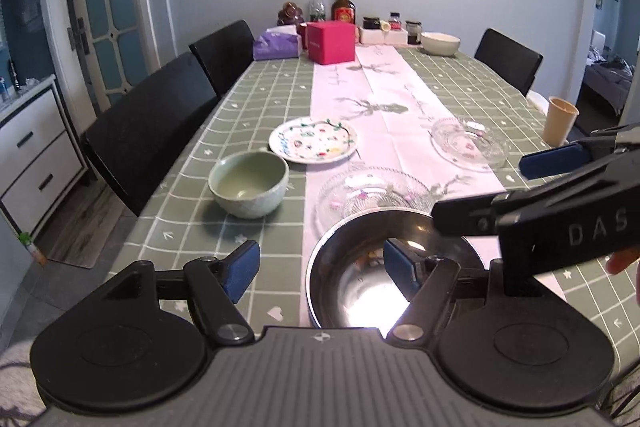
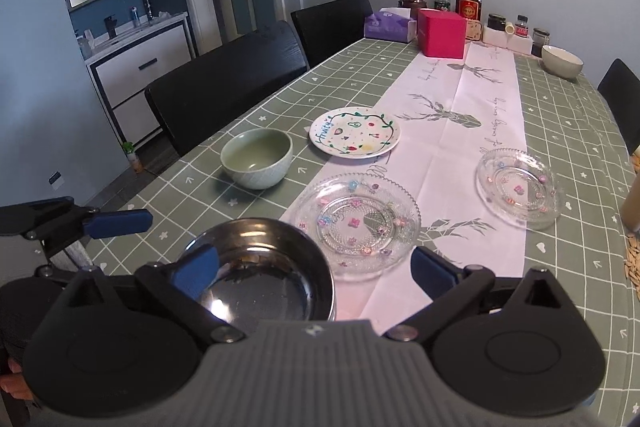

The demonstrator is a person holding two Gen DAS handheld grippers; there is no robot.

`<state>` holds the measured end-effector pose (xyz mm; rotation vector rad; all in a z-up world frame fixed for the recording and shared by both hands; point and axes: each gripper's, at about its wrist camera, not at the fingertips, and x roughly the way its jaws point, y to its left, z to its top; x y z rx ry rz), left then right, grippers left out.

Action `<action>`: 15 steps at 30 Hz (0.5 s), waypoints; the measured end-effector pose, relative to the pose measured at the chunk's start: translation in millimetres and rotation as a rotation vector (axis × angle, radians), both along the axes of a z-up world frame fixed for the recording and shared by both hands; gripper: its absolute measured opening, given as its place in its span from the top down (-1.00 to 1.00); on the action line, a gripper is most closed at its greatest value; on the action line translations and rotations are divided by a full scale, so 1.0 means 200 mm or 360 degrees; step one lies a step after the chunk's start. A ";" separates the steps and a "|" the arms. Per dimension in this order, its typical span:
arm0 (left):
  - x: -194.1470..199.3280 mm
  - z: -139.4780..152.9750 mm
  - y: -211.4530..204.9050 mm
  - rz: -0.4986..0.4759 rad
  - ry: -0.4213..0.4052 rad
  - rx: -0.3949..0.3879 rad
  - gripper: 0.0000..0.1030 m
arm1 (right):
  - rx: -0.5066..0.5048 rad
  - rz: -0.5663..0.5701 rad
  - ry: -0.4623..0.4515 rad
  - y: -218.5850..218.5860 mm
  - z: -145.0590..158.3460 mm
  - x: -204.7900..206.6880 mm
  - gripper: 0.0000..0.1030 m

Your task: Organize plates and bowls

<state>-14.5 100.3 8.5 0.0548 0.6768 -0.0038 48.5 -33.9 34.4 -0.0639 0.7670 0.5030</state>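
Observation:
A steel bowl (image 1: pixel 352 267) (image 2: pixel 264 275) sits on the table's near edge, half on the white runner. My left gripper (image 1: pixel 322 267) is open, straddling the bowl's left rim with one pad inside and one outside, neither pressing. My right gripper (image 2: pixel 314 271) (image 1: pixel 480 191) is open wide across the bowl's right rim. Behind the bowl lies a glass plate (image 1: pixel 372 191) (image 2: pixel 354 223). Further off stand a green ceramic bowl (image 1: pixel 249 185) (image 2: pixel 256 163), a painted plate (image 1: pixel 313 139) (image 2: pixel 354 132) and a second glass dish (image 1: pixel 468 143) (image 2: pixel 518 187).
A white bowl (image 1: pixel 440 43) (image 2: pixel 562 61), a red box (image 1: pixel 331 41), a tissue pack and bottles crowd the far end of the green checked table (image 1: pixel 192 227). A tan cup (image 1: pixel 560 121) stands at the right edge. Black chairs (image 2: pixel 224 83) line the left side.

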 end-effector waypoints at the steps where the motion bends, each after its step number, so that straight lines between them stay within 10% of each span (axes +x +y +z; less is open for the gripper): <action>1: 0.00 0.01 0.01 0.0012 -0.0004 0.0004 -0.62 | -0.0007 -0.0014 -0.0009 0.00 0.02 0.01 -0.95; 15: 0.16 0.12 0.25 0.0389 0.0025 -0.0025 -0.63 | 0.0227 -0.0047 0.0127 0.03 0.21 0.32 -0.95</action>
